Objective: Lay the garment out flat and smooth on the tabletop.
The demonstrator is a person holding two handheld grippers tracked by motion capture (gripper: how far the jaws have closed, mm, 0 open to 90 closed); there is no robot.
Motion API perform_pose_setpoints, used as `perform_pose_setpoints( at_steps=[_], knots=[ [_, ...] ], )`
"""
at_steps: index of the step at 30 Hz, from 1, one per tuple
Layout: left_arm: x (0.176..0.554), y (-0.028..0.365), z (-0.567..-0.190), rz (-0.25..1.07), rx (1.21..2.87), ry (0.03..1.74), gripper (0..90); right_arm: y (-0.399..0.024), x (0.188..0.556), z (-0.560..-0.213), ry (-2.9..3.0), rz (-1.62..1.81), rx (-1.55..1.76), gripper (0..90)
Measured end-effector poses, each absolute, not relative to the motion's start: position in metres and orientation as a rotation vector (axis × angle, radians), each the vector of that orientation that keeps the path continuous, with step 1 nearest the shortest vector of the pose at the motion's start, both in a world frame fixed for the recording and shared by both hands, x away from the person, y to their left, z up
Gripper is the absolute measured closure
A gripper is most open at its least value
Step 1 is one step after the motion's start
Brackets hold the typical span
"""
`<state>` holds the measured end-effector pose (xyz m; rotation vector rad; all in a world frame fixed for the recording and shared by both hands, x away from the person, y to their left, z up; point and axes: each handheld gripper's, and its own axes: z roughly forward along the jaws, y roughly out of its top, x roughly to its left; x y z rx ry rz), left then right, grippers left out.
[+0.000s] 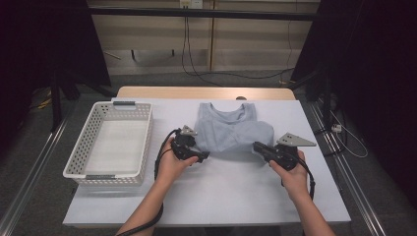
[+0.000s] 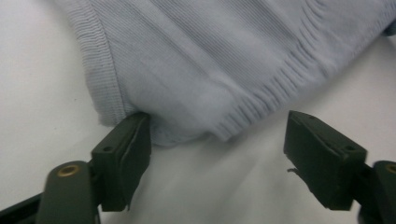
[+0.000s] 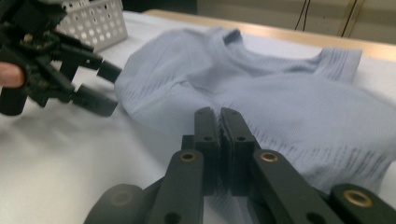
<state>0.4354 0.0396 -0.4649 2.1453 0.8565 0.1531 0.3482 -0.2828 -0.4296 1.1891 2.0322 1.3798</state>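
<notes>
On the white bench [image 1: 221, 196], beside a basket [image 1: 88, 147], a half-folded blue top [image 1: 231, 130] lies mid-fold: the right claw [image 3: 219, 116] is clamped on its near hem, while the left claw [image 2: 217, 140] gapes around a corner and must next pinch it.

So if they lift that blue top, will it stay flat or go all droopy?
Probably droopy: the blue top is thin ribbed knit, already folded and wrinkled. It looks light, so it should lift easily. Pinched by the right gripper only, its far side would likely sag.
</notes>
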Motion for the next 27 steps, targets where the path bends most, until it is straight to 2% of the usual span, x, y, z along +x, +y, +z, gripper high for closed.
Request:
perform_pose_setpoints(
  at_steps=[5, 9, 14, 18, 21, 27],
  knots=[
    [0.44, 0.033, -0.467, 0.163, 2.145, 0.861, 34.8, -0.286, 0.343, -0.439, 2.055, 1.348, 1.226, 78.3],
    [0.445, 0.033, -0.466, 0.153, 2.144, 0.865, 41.9, -0.296, 0.339, -0.439, 2.018, 1.319, 1.241, 63.7],
    [0.447, 0.034, -0.466, 0.143, 2.136, 0.877, 53.3, -0.314, 0.335, -0.437, 1.953, 1.314, 1.315, 51.8],
    [0.447, 0.035, -0.465, 0.143, 2.129, 0.894, 62.6, -0.326, 0.331, -0.437, 1.926, 1.29, 1.345, 51.5],
    [0.447, 0.037, -0.465, 0.116, 2.122, 0.902, 63.8, -0.332, 0.329, -0.439, 1.913, 1.286, 1.369, 51.2],
    [0.445, 0.035, -0.462, 0.084, 2.129, 0.903, 76.3, -0.335, 0.331, -0.449, 1.94, 1.225, 1.42, 51.3]
  ],
)
